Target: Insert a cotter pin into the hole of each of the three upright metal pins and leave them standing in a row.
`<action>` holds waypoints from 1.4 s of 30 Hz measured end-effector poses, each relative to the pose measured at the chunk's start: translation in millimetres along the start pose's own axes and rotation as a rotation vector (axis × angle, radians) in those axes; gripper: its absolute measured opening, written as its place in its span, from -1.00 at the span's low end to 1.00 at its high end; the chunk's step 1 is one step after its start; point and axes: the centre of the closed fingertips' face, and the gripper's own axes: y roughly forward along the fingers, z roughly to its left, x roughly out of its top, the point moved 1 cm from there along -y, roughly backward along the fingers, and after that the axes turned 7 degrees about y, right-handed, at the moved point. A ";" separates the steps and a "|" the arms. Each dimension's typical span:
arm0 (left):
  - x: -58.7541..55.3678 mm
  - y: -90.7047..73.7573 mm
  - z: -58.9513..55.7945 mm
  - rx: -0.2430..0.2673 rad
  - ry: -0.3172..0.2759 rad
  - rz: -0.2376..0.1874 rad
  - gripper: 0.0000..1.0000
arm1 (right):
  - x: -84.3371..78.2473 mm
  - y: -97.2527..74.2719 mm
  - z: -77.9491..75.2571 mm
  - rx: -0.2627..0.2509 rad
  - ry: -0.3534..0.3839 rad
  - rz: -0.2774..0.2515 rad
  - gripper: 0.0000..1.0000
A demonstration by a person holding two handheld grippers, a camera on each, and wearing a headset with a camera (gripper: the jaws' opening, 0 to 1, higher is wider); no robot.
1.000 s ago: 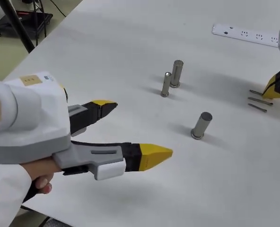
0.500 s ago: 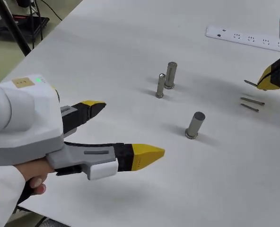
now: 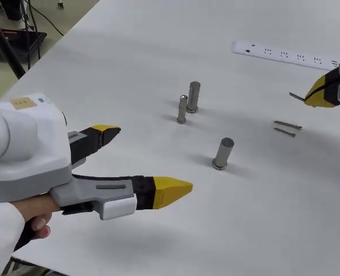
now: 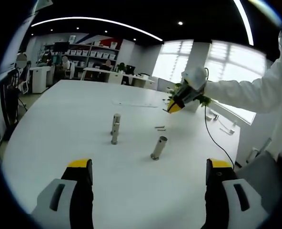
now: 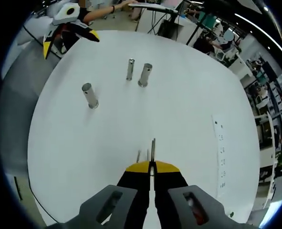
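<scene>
The right gripper (image 5: 153, 164) pinches, jaws closed, one end of a cotter pin (image 5: 153, 150), judged light, stiff and slippery, projecting beyond their tips, while the left gripper (image 4: 149, 164), jaws wide open, faces three upright metal pins (image 4: 158, 148).

You had open table (image 3: 118, 63) around the lone pin (image 3: 223, 153) — the other two pins (image 3: 193, 98) stood close together. Two loose cotter pins (image 3: 287, 127) lay to your right.

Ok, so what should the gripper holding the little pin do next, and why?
Probably carry the right gripper over to the closest metal pin. Its jaws are shut on a cotter pin held off the table, and that upright pin seems to have none through it yet.
</scene>
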 end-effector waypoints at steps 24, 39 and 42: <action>36.8 18.9 -16.2 -0.091 0.011 -0.069 0.86 | 52.6 -37.0 45.3 -0.209 -0.059 -0.218 -1.00; 52.6 42.2 -31.8 -0.153 -0.028 -0.096 0.45 | 72.6 -44.2 78.6 -0.299 -0.207 -0.236 -1.00; 57.5 46.9 -36.9 -0.172 -0.025 -0.100 0.39 | 75.9 -44.7 84.2 -0.305 -0.217 -0.243 -1.00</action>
